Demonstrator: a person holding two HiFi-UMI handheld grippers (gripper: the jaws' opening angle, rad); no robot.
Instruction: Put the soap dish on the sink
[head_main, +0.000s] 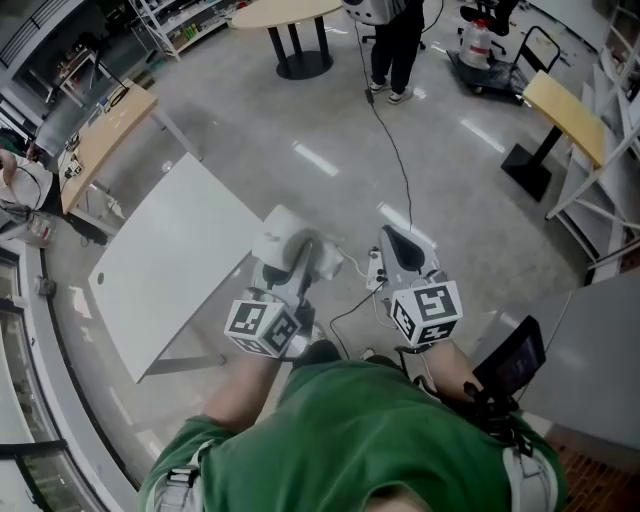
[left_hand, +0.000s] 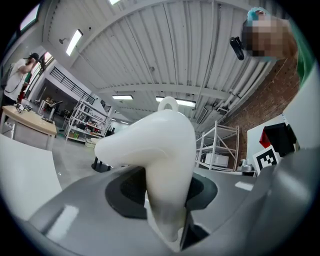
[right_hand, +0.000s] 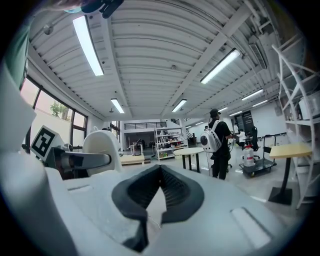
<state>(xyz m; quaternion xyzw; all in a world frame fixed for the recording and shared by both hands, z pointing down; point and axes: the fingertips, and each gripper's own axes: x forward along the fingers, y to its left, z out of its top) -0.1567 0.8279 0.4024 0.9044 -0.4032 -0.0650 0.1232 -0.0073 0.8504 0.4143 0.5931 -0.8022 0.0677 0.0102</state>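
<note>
- My left gripper (left_hand: 167, 197) is clamped on the white soap dish (left_hand: 155, 145); the jaws stand narrow, and the dark pads press the dish's lower part from both sides
- The dish rises out of the jaws and curves over to the left in the left gripper view, with a small ring-shaped loop at its top
- My right gripper (right_hand: 160, 175) carries nothing; its jaws are closed together, and the ribbed pads meet at their tips
- In the head view both grippers sit roughly level in front of my green shirt (head_main: 370, 430), side by side and near each other, pointing away from me
- The dish is in the air over the grey floor (head_main: 330, 130), just beside the near corner of a white table (head_main: 170, 270) on my left
- A black cable (head_main: 395, 150) runs across the floor from near the grippers towards a standing person (head_main: 395, 50) on the far side, close to a round table (head_main: 290, 15)
- In the right gripper view the dish shows at the left edge, upright in the other gripper
</note>
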